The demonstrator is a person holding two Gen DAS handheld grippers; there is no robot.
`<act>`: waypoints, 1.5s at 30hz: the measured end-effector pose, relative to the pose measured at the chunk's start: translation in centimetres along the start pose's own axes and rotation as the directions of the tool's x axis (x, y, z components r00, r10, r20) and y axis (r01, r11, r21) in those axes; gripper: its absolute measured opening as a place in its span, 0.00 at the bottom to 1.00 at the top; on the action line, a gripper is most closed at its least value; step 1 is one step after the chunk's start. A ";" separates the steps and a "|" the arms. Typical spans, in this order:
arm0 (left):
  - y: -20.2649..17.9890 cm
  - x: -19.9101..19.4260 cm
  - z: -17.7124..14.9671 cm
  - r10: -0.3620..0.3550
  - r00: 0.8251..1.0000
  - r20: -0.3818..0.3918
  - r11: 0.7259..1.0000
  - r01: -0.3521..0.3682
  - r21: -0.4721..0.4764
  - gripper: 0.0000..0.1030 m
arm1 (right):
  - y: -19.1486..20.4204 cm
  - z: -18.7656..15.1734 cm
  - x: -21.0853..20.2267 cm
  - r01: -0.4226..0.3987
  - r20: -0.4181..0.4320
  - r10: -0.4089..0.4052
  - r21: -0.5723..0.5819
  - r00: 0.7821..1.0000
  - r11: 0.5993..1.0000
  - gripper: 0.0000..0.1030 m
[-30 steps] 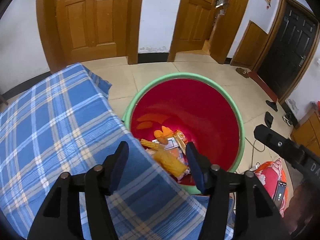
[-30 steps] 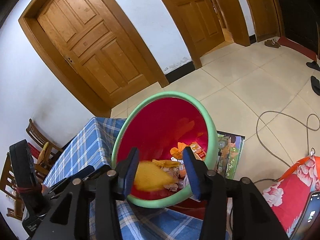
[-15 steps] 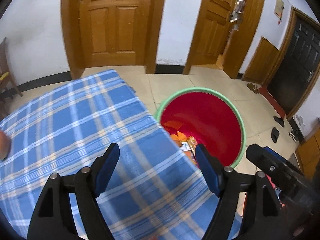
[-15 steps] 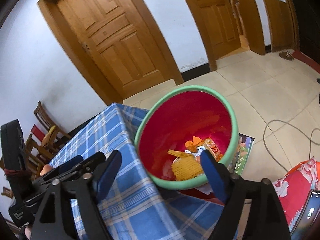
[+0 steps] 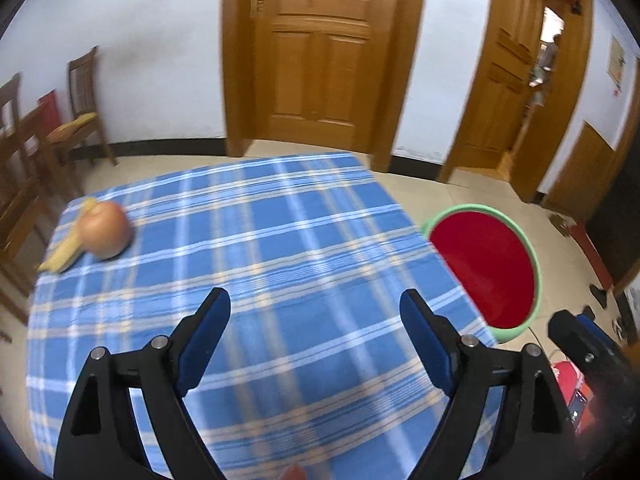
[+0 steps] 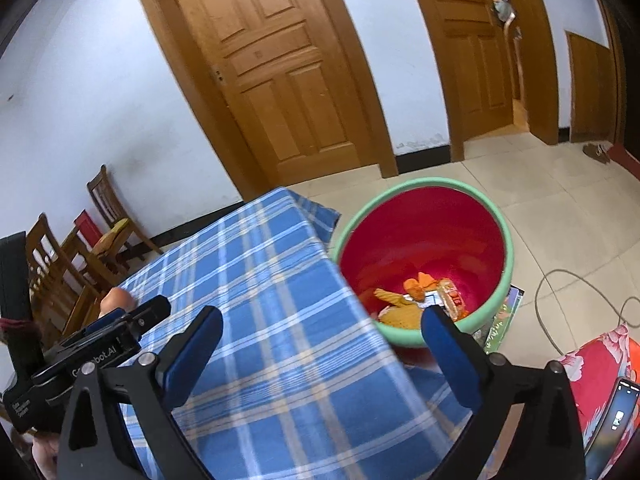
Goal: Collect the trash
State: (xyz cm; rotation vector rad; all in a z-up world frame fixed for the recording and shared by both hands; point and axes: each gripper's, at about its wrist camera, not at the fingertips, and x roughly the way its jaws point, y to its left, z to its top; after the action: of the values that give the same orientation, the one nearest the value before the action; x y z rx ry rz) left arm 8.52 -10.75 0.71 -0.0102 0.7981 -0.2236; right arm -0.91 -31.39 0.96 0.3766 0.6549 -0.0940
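We held the left gripper over the blue plaid tablecloth, its jaws opening wide with nothing between them. An apple lay well beyond the left finger, touching what appeared to be a yellow peel; blur prevented certainty. The right gripper was likewise opening and empty. The red bin stood just beyond its right fingertip, trash inside.

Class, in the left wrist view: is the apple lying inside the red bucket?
No. The apple sits on the blue checked tablecloth, far from the bucket.
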 end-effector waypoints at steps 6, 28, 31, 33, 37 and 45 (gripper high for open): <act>3.1 -2.8 -1.5 0.062 0.998 0.001 0.998 -0.062 -0.033 0.85 | 2.8 -1.5 -0.6 -0.003 -0.012 0.002 -0.054 1.000 0.999 1.00; 5.5 -8.6 -4.7 0.150 0.986 0.076 0.987 -0.145 -0.067 0.85 | 6.9 -4.0 -4.3 0.010 0.078 0.001 -0.138 0.997 0.990 1.00; 5.4 -8.9 -4.8 0.147 0.986 0.077 0.988 -0.142 -0.065 0.85 | 6.8 -4.1 -4.4 0.008 0.085 0.004 -0.135 0.996 0.991 1.00; 5.3 -8.9 -4.8 0.150 0.986 0.077 0.987 -0.145 -0.065 0.85 | 6.8 -4.1 -4.6 0.007 0.086 0.005 -0.135 0.996 0.991 1.00; 5.3 -9.1 -4.9 0.151 0.985 0.083 0.987 -0.145 -0.070 0.85 | 6.8 -4.1 -4.6 0.005 0.089 0.007 -0.134 0.996 0.991 1.00; 5.3 -9.4 -5.1 0.121 0.989 0.088 0.990 -0.114 -0.079 0.85 | 6.7 -4.1 -4.6 0.006 0.086 0.005 -0.133 0.996 0.991 1.00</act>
State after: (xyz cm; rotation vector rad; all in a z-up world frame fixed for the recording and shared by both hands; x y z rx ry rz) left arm -0.41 -3.27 3.31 -0.0427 0.7115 -0.0815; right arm -5.55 -23.79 2.82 0.2422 0.5727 -0.0663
